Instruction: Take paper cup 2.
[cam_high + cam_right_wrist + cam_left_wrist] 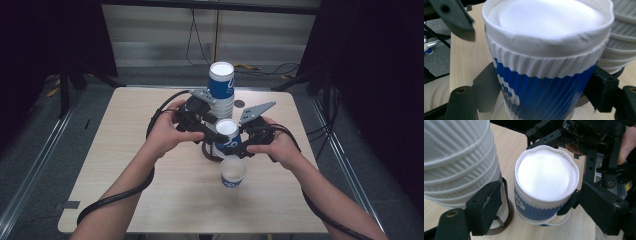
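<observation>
An upside-down blue and white ribbed paper cup (227,136) (544,192) (544,75) is held above the table's middle. My right gripper (243,146) (544,91) is shut on it, with one pad pressed on each side of its blue band. My left gripper (207,131) (541,205) stands open around the same cup. Its left finger (485,206) sits apart from the cup, between it and a tall stack of cups (221,92) (459,162) (621,50). A second cup (233,173) stands upright on the table just in front, its white rim (560,220) showing below the held cup.
The light wooden table (125,165) has bare room at left, right and front. The tall stack stands on a dark round base (505,220) behind the held cup. Cables trail from both grippers over the front edge. Dark stands and cables lie on the floor around.
</observation>
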The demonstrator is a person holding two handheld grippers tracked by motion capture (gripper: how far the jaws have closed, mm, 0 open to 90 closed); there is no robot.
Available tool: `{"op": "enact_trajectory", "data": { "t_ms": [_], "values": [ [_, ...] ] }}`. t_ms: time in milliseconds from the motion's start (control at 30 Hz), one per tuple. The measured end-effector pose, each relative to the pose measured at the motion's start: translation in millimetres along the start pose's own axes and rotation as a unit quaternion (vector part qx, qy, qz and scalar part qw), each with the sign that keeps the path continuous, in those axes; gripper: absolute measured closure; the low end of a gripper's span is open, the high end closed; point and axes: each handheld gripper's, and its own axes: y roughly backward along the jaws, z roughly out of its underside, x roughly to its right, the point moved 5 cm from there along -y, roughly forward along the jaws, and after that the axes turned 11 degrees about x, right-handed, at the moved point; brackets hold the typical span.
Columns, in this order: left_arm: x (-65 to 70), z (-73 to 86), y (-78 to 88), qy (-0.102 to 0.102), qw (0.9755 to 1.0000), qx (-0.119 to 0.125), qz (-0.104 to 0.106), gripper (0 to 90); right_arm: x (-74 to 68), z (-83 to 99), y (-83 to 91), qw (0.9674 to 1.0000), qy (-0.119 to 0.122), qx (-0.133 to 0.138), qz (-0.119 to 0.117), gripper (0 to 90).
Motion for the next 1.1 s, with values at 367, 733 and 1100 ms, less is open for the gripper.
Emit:
{"op": "enact_trajectory", "data": {
  "t_ms": [367, 733, 1100],
  "values": [
    [-0.6, 1.9, -5.1, 0.0, 1.0, -0.004, 0.005, 20.4, -3.2, -1.7, -4.2, 1.0, 0.004, 0.0, -0.008, 23.0],
    [-0.7, 2.4, -5.4, 0.002, 0.9999, -0.003, 0.01, 28.0, -6.5, -2.4, -9.6, 0.9998, 0.016, -0.007, -0.013, 23.0],
    [-2.3, 4.8, -0.5, 0.006, 0.9999, -0.002, 0.013, 28.4, -7.9, -4.0, -10.8, 0.9995, 0.03, -0.004, -0.012, 23.3]
  ]
}}
